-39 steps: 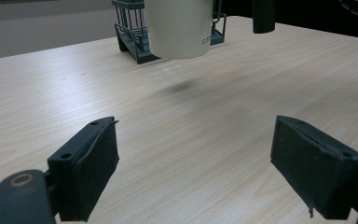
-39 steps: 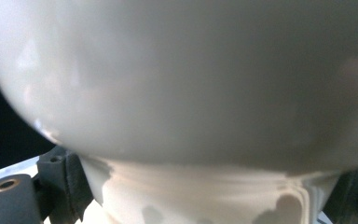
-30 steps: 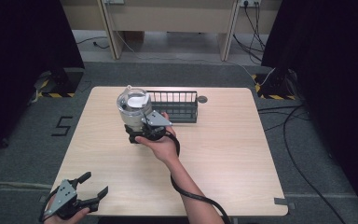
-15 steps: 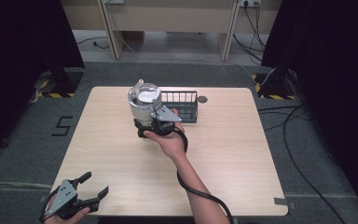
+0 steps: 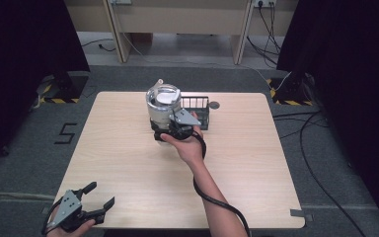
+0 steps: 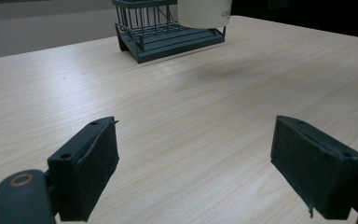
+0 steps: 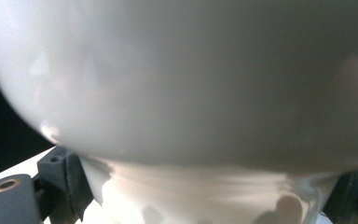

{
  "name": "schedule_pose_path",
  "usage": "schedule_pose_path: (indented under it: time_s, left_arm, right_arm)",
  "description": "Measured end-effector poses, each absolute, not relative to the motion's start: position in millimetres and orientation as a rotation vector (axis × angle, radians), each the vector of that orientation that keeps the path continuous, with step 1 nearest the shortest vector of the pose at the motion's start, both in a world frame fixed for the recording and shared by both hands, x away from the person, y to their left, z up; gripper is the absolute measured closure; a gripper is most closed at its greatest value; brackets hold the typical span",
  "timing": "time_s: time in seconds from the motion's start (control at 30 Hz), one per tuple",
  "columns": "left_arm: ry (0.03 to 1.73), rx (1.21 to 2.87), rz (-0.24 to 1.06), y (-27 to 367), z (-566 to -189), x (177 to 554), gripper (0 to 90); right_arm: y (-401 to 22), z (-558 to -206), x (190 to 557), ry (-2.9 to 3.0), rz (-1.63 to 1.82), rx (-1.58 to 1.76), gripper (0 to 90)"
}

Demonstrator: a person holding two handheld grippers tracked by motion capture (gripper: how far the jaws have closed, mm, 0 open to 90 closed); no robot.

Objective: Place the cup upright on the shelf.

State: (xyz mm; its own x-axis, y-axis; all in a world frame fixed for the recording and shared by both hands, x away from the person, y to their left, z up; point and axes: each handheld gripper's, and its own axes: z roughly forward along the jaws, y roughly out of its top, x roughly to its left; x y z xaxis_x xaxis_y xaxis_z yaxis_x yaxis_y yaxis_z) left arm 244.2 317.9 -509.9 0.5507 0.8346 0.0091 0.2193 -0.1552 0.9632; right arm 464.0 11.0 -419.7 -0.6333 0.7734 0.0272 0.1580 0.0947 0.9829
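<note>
At the near left corner of the pale wood-grain table (image 5: 128,148), the left gripper (image 5: 96,201) sits in the person's left hand (image 5: 74,230), which is cut off by the bottom edge of the high view; its two black jaws stand wide apart with nothing between them, and in the left gripper view only bare tabletop lies in the gap between its padded fingers (image 6: 91,163). Farther in, the person's right forearm reaches up from the bottom edge, a black cable looping beside it, and the right hand (image 5: 187,145) holds the right gripper (image 5: 170,129) against the lower part of a large white, rounded glossy container (image 5: 163,106). In the right gripper view that container (image 7: 182,79) sits so close that it blurs and covers most of the picture; a black jaw shows at each bottom corner, pressed to either side of its narrower base, so the gripper is closed on it. Whether the container rests on the table or is lifted clear cannot be told from above. Just behind and to its right stands a dark wire rack with a slatted floor (image 5: 200,111), partly hidden by the container; in the left gripper view the rack (image 6: 168,32) is cut off at the top. Beyond the table, dark curtains and trailing floor cables are hard to make out.
</note>
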Motion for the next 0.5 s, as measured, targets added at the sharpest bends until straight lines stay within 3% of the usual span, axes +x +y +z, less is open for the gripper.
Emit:
schedule_pose_path:
  time_s: [0.5]
  left_arm:
    - [0.897, 1.675, 0.691, 318.2, -509.8, 244.1, 14.3]
  right_arm:
    - [-5.6, -415.3, 474.3, 1.833, 1.545, 0.963, 10.3]
